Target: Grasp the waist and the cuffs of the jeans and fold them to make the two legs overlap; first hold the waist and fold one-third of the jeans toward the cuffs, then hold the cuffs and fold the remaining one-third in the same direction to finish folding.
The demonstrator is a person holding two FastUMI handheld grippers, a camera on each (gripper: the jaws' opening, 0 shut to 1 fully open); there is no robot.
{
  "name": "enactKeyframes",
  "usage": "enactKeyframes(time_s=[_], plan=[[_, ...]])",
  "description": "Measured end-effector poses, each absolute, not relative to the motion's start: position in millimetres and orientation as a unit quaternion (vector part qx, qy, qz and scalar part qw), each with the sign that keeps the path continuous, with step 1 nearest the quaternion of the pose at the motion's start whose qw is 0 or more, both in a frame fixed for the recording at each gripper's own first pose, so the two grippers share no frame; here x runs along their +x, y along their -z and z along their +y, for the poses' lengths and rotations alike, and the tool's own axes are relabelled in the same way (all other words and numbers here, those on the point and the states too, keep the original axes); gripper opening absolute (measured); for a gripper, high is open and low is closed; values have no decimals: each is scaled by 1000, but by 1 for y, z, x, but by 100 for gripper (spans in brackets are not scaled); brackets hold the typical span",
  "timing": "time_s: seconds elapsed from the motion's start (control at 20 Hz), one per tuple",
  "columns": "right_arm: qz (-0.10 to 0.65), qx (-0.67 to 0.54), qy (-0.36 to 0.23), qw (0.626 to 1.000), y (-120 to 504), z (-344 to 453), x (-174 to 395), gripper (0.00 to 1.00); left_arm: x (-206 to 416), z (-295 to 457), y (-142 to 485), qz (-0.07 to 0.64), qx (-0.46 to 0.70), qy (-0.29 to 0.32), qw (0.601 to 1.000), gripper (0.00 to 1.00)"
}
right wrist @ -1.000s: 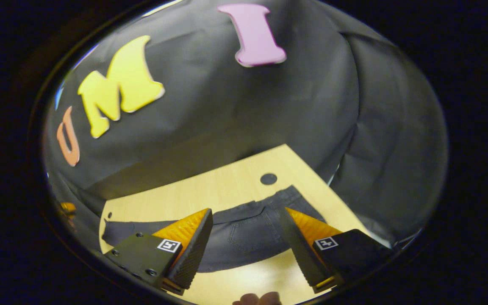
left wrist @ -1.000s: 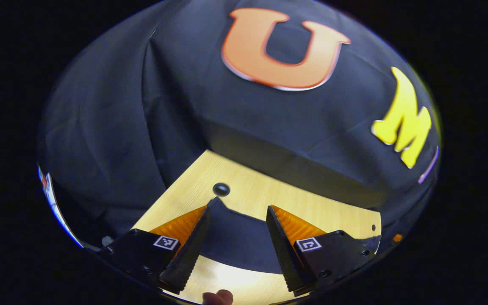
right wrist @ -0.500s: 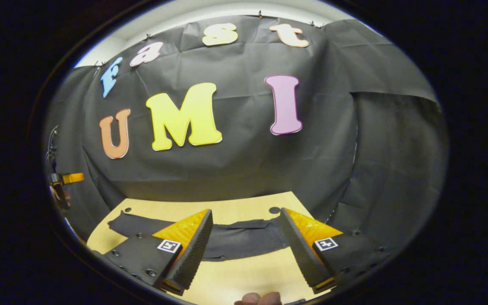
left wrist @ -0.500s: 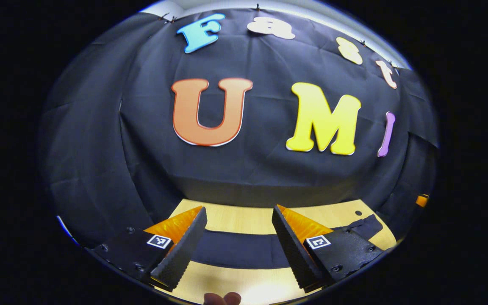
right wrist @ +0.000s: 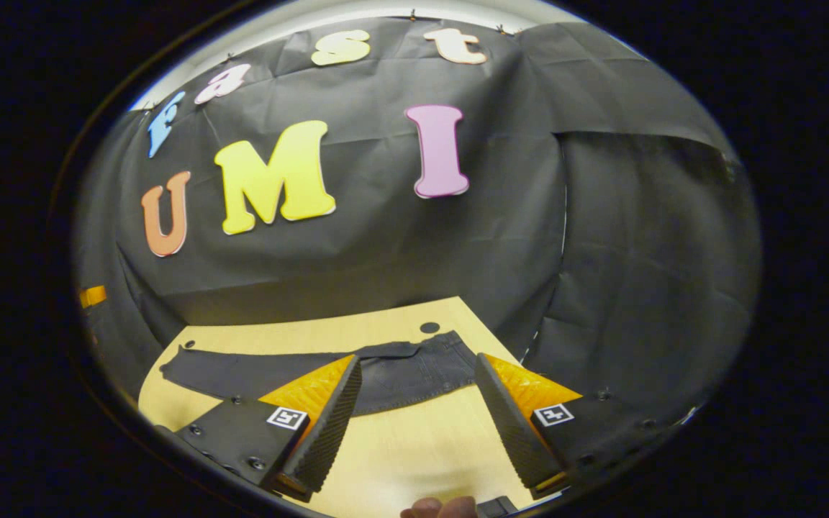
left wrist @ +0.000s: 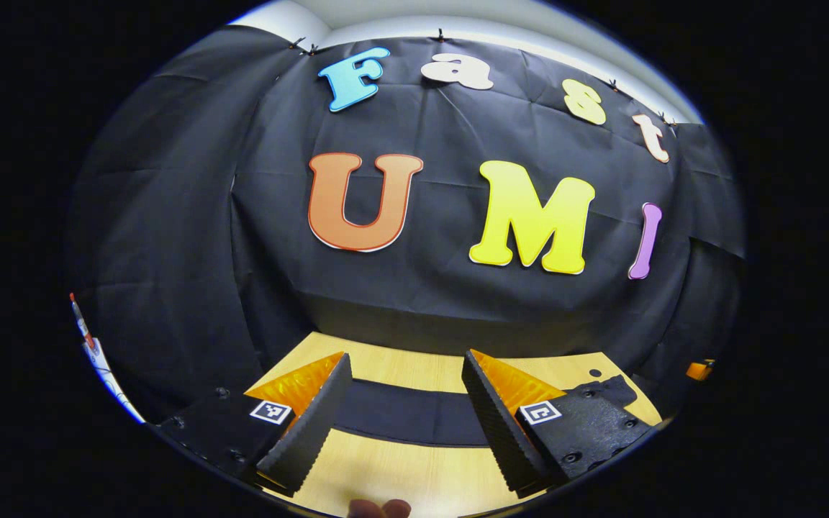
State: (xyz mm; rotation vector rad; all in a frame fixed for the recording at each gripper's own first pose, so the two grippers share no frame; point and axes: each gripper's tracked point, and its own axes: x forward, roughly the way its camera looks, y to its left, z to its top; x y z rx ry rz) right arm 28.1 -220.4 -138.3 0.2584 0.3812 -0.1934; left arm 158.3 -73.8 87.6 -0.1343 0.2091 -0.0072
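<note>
1. Dark denim: we are seeing one pair of jeans [right wrist: 299, 370] lying flat in a long strip across one wooden table [right wrist: 400, 446].
2. We are holding two grippers; the left gripper [left wrist: 400, 424] and the right gripper [right wrist: 414, 417] are both gaping wide, gripping nothing.
3. Those jeans are lying beyond both grippers' fingertips, apart from them.

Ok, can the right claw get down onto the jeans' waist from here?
Probably yes: the right claw is open above the table, with the jeans flat ahead and nothing between.
</note>
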Motion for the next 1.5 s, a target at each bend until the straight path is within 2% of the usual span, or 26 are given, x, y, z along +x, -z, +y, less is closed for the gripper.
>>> enactKeyframes(time_s=[0.25,0.7,1.15,1.2,1.25,1.45,1.5], plan=[[228,183,114,949,222,-257,95,98,156,-85,-90,109,-49,-28,992,99],[296,186,144,926,355,-316,196,98,154,-114,-71,150,-31,-71,986,99],[318,207,121,917,385,-312,213,96,160,-110,-55,176,-44,-94,979,99],[320,208,115,917,387,-312,213,86,163,-109,-53,177,-47,-95,979,99],[324,218,105,915,389,-304,213,87,163,-108,-52,178,-50,-95,978,99],[337,237,106,905,387,-299,216,36,160,-101,-49,181,-62,-98,977,99],[336,239,111,904,382,-298,214,43,159,-98,-47,180,-64,-100,976,99]])
